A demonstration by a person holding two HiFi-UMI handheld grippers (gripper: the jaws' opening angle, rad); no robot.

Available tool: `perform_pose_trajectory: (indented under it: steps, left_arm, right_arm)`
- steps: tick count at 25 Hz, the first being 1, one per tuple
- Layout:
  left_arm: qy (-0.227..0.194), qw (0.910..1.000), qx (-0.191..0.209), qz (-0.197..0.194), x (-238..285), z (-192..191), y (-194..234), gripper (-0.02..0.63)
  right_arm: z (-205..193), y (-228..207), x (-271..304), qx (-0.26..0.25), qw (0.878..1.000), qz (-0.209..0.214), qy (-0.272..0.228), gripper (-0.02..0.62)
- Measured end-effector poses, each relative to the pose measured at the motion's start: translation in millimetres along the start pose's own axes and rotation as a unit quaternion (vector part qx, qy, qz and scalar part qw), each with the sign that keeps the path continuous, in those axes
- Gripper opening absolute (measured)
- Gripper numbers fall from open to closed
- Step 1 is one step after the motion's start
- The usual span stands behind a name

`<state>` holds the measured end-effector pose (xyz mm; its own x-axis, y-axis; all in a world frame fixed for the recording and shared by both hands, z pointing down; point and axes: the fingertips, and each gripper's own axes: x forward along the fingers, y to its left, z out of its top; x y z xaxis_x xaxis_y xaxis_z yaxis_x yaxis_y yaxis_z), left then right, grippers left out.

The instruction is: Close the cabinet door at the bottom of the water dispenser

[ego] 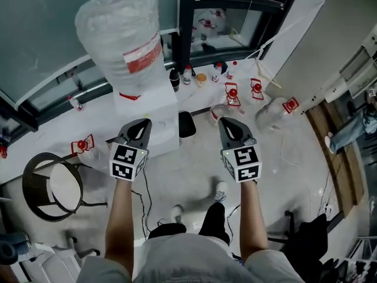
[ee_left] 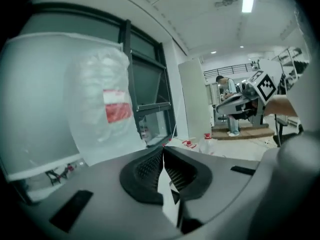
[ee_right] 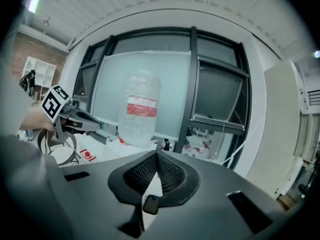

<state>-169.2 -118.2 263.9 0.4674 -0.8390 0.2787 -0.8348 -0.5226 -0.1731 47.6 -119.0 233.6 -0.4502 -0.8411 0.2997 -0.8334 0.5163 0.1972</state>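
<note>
The white water dispenser [ego: 150,108] stands on the floor in front of me, topped by a large plastic-wrapped bottle [ego: 121,34] with a red label. From above its lower cabinet door is hidden from me. My left gripper [ego: 141,124] is held up over the dispenser's front edge, jaws shut and empty. To its right, my right gripper [ego: 227,122] hangs over bare floor, also shut with nothing in it. In the left gripper view the left gripper [ee_left: 162,150] points past the bottle [ee_left: 102,109]. In the right gripper view the right gripper [ee_right: 156,155] faces the bottle [ee_right: 141,109] and the window.
A black object [ego: 187,124] sits on the floor right of the dispenser. Several red-capped containers [ego: 232,93] lie by the window wall. A round stool [ego: 59,184] stands at the left, a dark chair base [ego: 306,234] at the lower right. My feet [ego: 221,190] are below the grippers.
</note>
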Motion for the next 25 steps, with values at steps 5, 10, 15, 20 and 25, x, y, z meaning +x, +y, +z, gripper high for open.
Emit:
perform_pose_trajectory:
  steps: [5, 10, 15, 20, 25]
  left_arm:
    - [-0.054, 0.9956, 0.074, 0.019, -59, 75, 15, 0.023]
    - [-0.108, 0.9902, 0.084, 0.029, -104, 123, 18, 0.024]
    - [-0.121, 0.9863, 0.104, 0.041, -135, 138, 18, 0.025]
    - [-0.132, 0.9843, 0.11, 0.04, -154, 144, 17, 0.025]
    - [-0.134, 0.9827, 0.121, 0.041, -160, 148, 21, 0.025]
  right_arm:
    - [64, 22, -34, -0.035, 0.999, -0.011, -0.04, 0.029]
    - [111, 42, -63, -0.053, 0.995, -0.013, -0.081, 0.029]
    - [141, 63, -81, -0.075, 0.992, -0.009, -0.102, 0.029]
    - [157, 80, -88, -0.08, 0.99, 0.008, -0.118, 0.029]
    - [156, 87, -80, -0.085, 0.99, 0.014, -0.112, 0.029]
